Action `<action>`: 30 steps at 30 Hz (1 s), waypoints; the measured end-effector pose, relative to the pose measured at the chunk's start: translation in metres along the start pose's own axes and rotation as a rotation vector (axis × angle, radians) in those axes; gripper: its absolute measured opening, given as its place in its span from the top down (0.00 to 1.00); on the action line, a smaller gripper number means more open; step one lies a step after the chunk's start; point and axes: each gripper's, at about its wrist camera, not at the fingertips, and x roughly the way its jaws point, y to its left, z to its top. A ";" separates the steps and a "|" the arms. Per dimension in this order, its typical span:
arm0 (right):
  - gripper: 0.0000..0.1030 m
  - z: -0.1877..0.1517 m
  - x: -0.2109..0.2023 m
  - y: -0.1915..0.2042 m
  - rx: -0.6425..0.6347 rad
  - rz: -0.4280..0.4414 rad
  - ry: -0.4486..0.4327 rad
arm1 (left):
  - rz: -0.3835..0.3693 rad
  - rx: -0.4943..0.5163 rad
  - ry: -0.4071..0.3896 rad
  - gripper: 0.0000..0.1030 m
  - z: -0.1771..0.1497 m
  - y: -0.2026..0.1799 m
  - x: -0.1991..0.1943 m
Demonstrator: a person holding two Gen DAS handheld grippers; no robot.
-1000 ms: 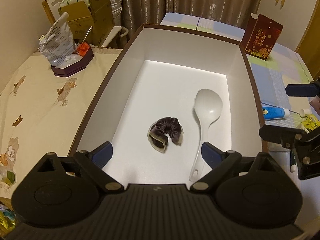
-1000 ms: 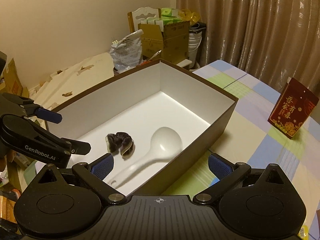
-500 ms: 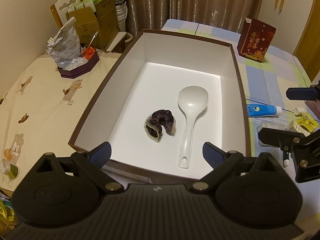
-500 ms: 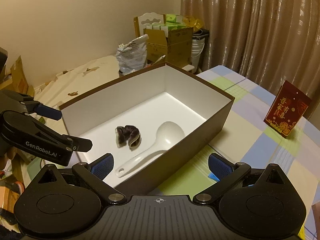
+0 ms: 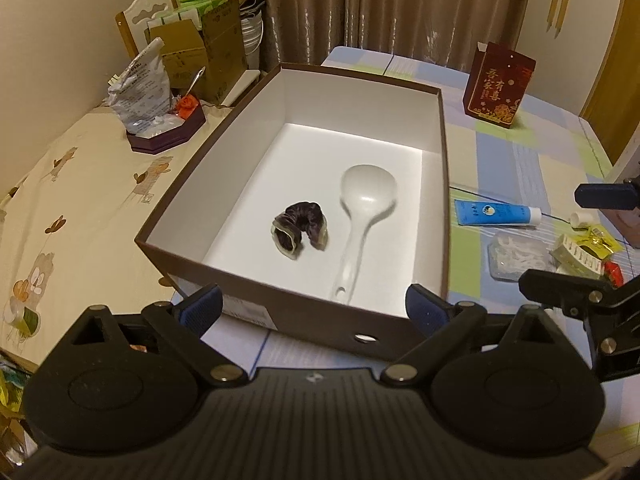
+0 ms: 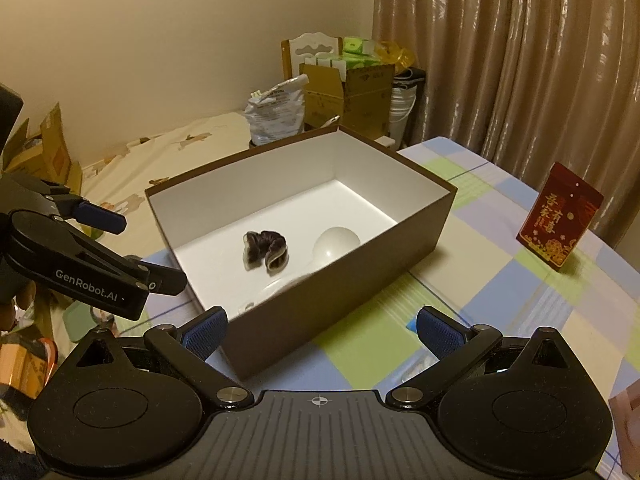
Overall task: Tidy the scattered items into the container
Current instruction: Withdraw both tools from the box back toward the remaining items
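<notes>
Left gripper point(image 5: 312, 312) farther back from box point(image 5: 288, 312) than before, empty.

Glossy plastic spoon point(image 5: 366, 216) (matt cardboard box point(image 5: 304, 322)), velvety scrunchie point(image 5: 300, 230).

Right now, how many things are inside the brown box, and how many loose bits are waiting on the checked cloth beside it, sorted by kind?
In the brown cardboard box:
White plastic rice spoon: 1
Dark purple velvet scrunchie: 1
On the checked cloth:
Blue-and-white tube: 1
Small white cap: 1
Clear bag of white picks: 1
Yellow wrappers, jumbled: cannot count
Total: 5 clear items.
</notes>
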 end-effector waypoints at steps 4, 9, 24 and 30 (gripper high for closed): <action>0.00 -0.008 -0.013 -0.002 -0.004 0.007 -0.007 | 0.009 -0.008 -0.005 0.06 -0.008 -0.009 -0.012; 0.00 -0.023 -0.028 -0.009 0.001 0.007 -0.015 | 0.016 -0.011 -0.005 0.06 -0.019 -0.023 -0.023; 0.00 -0.078 -0.074 -0.039 0.132 -0.036 -0.010 | -0.034 0.021 0.035 0.06 -0.048 -0.072 -0.030; 0.00 -0.098 -0.083 -0.053 0.184 -0.052 0.018 | -0.075 0.052 0.039 0.06 -0.053 -0.091 -0.029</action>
